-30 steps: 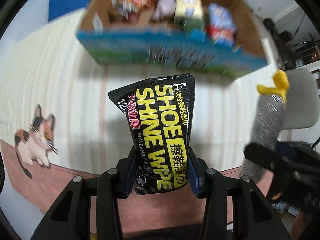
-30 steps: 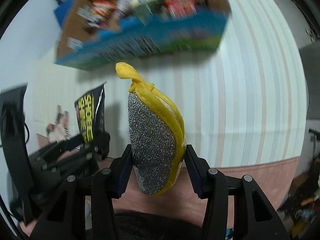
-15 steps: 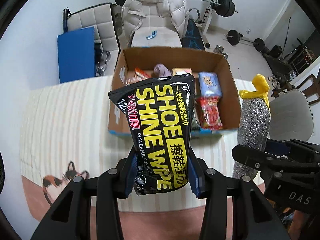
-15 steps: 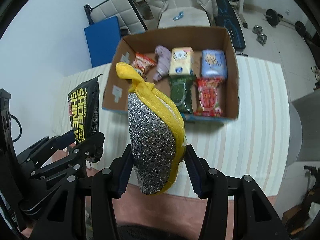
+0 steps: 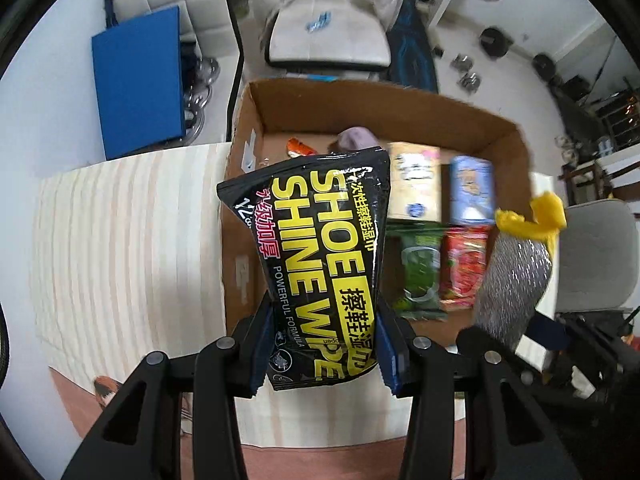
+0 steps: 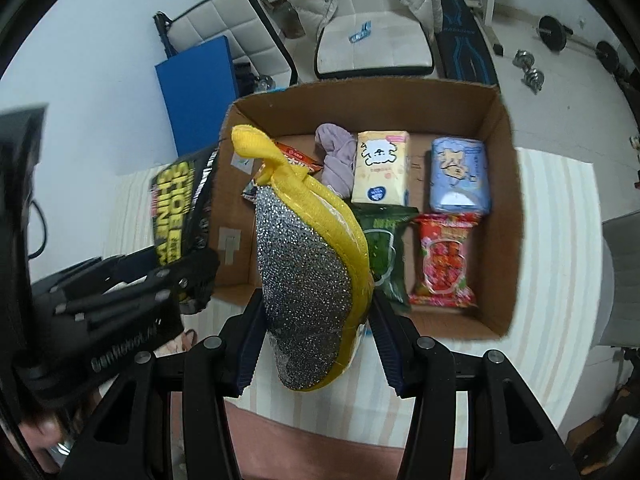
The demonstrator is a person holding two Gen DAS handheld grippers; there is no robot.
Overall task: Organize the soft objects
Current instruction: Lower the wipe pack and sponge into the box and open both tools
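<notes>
Both held items hang above the near edge of the cardboard box [image 6: 506, 184], which sits at the far edge of the table [image 6: 560, 240]; box floor lies ahead of and below each hand-held gripper. Left hand-held gripper [image 5: 324, 344] clenched on black wipe pouch [image 5: 320, 256], long axis running up from the jaws toward the box's left wall, over bare cardboard along that side. Right hand-held gripper [image 6: 316, 340] clenched on silver-and-yellow scrubber [image 6: 308, 268], long axis likewise pointing away from the jaws, yellow loop at the far end, over the near-left part of the box. Left unit nearer the empty left strip; right unit nearer the packed middle rows. Legible on pouch: "SHOE SHINE WIPE", "POWERFUL FORMULA", Chinese characters in yellow and red. Left unit's body carries white lettering, too blurred to read. Inside the box: cream tissue pack [image 6: 380, 172] with cartoon animal, blue tissue pack [image 6: 460, 176], green packet [image 6: 386, 248], red packet [image 6: 446, 260], lilac cloth [image 6: 336, 160], orange snack bag [image 6: 298, 158]; their print unreadable.
</notes>
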